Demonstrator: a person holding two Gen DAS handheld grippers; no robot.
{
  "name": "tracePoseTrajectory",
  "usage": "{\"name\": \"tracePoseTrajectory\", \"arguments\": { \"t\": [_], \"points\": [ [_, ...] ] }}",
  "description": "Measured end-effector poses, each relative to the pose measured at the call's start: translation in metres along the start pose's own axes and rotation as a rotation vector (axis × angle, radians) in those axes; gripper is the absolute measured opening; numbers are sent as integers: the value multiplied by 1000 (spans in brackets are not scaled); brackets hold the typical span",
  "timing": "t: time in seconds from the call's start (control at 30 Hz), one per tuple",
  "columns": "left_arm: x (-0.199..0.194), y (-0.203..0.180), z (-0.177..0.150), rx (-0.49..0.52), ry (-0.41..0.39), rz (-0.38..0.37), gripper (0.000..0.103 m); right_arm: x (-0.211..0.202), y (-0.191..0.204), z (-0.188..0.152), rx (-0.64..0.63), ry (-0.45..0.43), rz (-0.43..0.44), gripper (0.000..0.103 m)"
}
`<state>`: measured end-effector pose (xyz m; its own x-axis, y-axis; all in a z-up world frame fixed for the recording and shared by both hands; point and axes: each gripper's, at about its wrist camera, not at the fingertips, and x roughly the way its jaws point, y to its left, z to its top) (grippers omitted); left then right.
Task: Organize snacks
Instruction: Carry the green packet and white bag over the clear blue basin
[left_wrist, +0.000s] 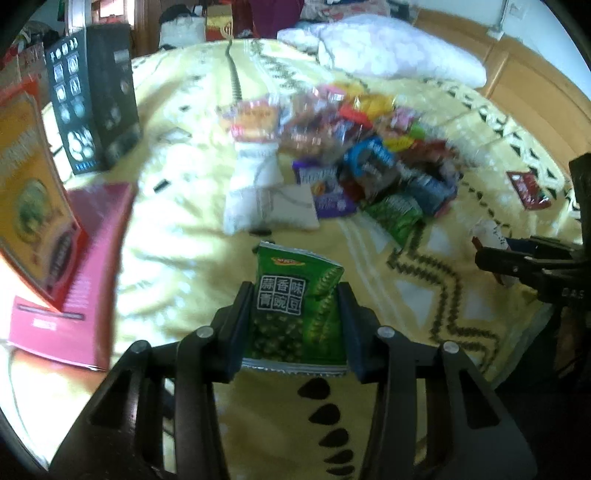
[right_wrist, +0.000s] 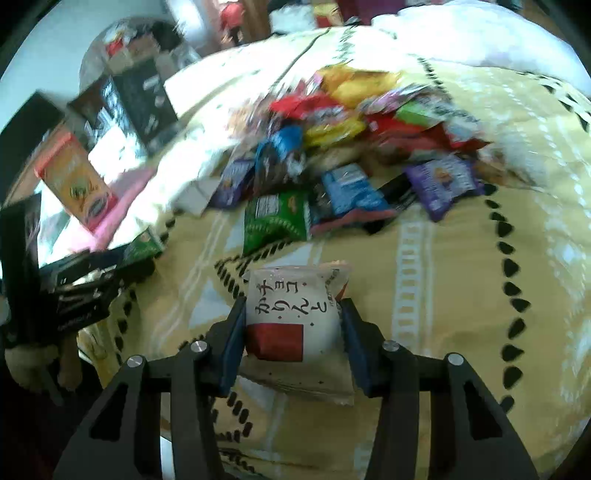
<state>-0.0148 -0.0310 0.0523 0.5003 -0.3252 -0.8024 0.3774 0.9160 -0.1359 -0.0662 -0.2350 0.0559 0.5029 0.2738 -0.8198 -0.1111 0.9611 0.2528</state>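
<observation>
While its two fingers press in from either side, the left gripper (left_wrist: 295, 295) clamps a green pea snack packet (left_wrist: 295, 306) upright above the yellow patterned blanket (left_wrist: 177, 266), the packet's lower edge hanging just behind the fingertips. The right gripper (right_wrist: 293, 314) is closed the same way on a white packet with a red square (right_wrist: 291, 317), held above the blanket (right_wrist: 461, 295); seen from the left wrist, the right gripper (left_wrist: 517, 262) is cut off at the frame's right edge and only a scrap of white shows at its tip. Farther up the bed lies the snack pile (left_wrist: 362, 155), a loose heap of red, yellow, blue, purple and green packets, so blurred that their printing cannot be read. A white packet (left_wrist: 258, 184) lies just left of the heap, and a small red packet (left_wrist: 530, 190) lies apart on the right. On the left, an orange box (left_wrist: 33, 192) leans on a pink box (left_wrist: 77, 266), with a black box (left_wrist: 92, 103) standing behind; what they contain cannot be seen. A white pillow (left_wrist: 388, 48) rests at the far end.
</observation>
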Motion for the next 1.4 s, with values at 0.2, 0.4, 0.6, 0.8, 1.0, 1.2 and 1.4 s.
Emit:
{"name": "tracePoseTrajectory", "arguments": {
  "t": [0.2,0.4,0.6,0.8,1.0,1.2,1.4],
  "points": [
    [-45,-1,25,2,-108,35,45,-29,4,13,24,-87,-10,52],
    [-83,5,45,-16,-196,69,45,-54,19,32,-1,-165,-15,52],
    [-111,17,53,-32,-260,107,45,-73,37,50,-33,-221,-6,52],
    [-138,32,57,-55,-314,149,45,-88,59,67,-71,-269,16,52],
    [-164,55,61,-89,-362,199,45,-100,86,86,-108,-308,43,52],
    [-189,83,64,-134,-409,249,45,-111,125,108,-168,-350,86,52],
    [-210,109,63,-185,-445,297,45,-121,175,134,-231,-383,144,52]
  ]
}}
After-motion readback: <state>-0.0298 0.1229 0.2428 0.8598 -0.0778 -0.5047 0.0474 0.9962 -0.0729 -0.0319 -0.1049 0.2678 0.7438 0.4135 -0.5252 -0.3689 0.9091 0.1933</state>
